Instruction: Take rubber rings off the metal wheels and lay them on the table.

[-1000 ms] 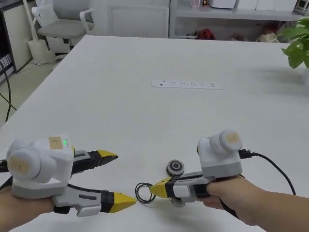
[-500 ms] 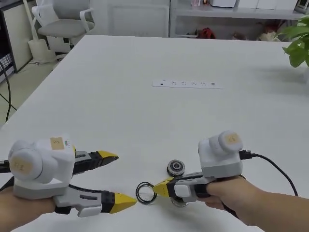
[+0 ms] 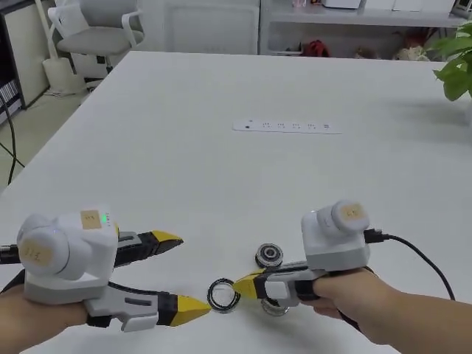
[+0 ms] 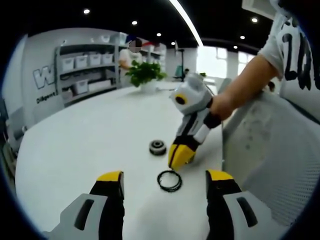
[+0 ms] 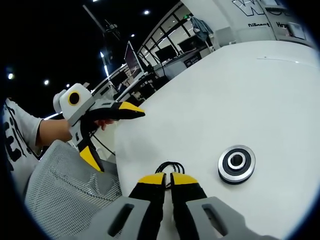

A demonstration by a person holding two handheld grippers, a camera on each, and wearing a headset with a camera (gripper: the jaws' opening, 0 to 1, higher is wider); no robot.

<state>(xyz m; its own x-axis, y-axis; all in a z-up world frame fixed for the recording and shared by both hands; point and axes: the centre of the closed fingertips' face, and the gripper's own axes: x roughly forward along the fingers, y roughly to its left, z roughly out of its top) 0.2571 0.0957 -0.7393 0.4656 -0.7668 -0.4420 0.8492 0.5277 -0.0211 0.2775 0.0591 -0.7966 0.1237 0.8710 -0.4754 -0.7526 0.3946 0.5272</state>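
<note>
Table (image 3: 221, 88), white, with power strip (image 3: 286, 127), office chair (image 3: 94, 35) beyond

A white tabletop (image 3: 221, 88) is carrying few things. Near its front edge, black rubber rings (image 3: 223, 294) are lying flat and overlapping, with 1 metal wheel (image 3: 268, 255) sitting flat just beside them, not touching. Farther back, a white power strip (image 3: 287, 127) is lying across the middle. A leafy plant (image 3: 457, 66) is standing at the far right.

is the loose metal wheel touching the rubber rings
Apart. The left gripper view shows bare table between the metal wheel and the rubber rings; the right gripper view shows that gap too.
</note>
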